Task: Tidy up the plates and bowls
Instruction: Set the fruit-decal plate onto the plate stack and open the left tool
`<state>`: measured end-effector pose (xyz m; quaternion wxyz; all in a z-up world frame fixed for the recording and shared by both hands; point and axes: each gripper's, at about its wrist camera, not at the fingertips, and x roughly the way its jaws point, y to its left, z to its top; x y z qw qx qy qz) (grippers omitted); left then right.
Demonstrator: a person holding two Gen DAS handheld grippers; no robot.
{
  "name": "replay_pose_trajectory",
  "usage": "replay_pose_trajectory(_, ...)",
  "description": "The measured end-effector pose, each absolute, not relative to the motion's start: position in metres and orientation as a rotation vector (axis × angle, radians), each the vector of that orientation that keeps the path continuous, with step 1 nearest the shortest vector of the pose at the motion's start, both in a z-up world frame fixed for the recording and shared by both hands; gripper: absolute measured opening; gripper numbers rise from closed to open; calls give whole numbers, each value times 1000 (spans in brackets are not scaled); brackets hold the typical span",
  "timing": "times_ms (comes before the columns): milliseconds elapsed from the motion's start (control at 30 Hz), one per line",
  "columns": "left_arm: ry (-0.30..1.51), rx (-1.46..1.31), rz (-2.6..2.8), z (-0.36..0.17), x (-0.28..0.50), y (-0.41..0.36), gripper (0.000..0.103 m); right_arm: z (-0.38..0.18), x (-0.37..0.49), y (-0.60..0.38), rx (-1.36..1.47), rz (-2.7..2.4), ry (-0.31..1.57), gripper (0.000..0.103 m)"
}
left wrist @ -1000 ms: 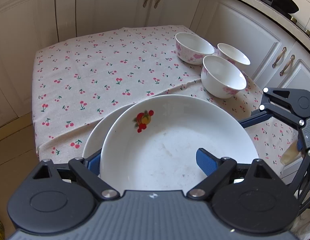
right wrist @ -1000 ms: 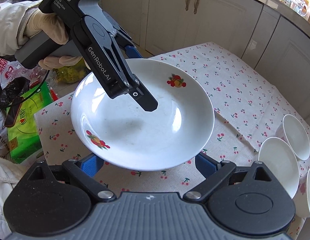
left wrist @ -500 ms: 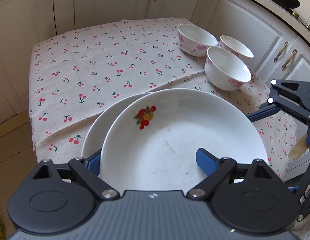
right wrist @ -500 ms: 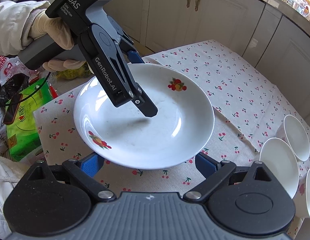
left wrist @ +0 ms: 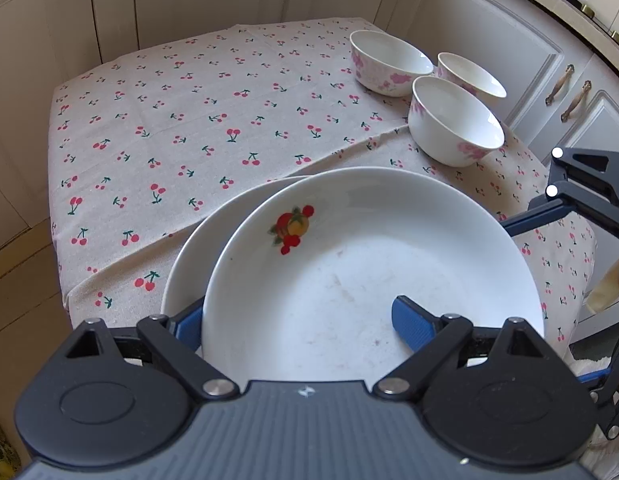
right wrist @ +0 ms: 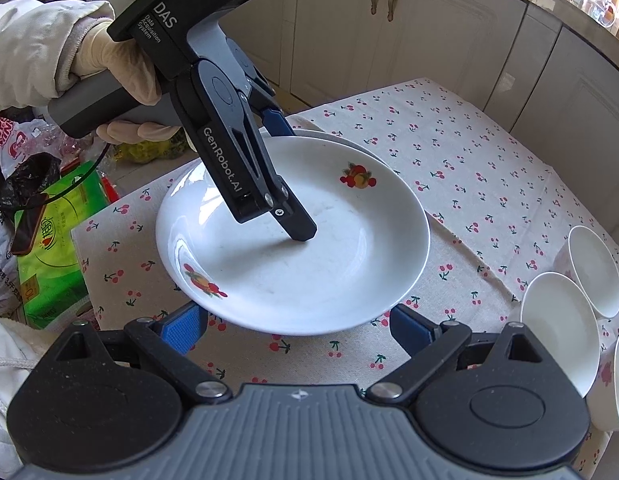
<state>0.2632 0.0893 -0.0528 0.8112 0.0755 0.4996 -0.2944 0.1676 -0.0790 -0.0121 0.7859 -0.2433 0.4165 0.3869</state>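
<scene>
Plate point(left wrist: 369, 280) rim sat pinched in the left gripper point(left wrist: 301, 320), one blue pad on the inside of the dish and the other beneath the near edge, so the white fruit-printed plate was carried nearly level over a second plate point(left wrist: 213, 240) lying on the cherry-print tablecloth point(left wrist: 189, 120). That grip at the rim probably left the underside free for stacking, and the held plate overlapped the lower one a little to the right of centre; whether they touched, I could not tell. The right gripper point(right wrist: 297, 328) had its fingers spread wide and held nothing, waiting just near of the plate's edge, perhaps ready to steady it.

The left wrist view showed how much of the lower plate peeked out on the left, and the three floral bowls point(left wrist: 455, 132) clustered at the far right of the table. The right wrist view showed instead the gloved hand point(right wrist: 117, 76) on the left tool, the upper finger point(right wrist: 297, 228) pressing into the plate's well, only a sliver of the lower plate at the far edge, and the green package point(right wrist: 53, 248) on the floor to the left.
</scene>
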Motion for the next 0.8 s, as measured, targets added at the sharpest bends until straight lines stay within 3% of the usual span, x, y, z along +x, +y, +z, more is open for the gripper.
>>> replay_pose_trajectory(800,1061,284,-611,-45,264,85,94,-4,159,-87,-482,842,837,102)
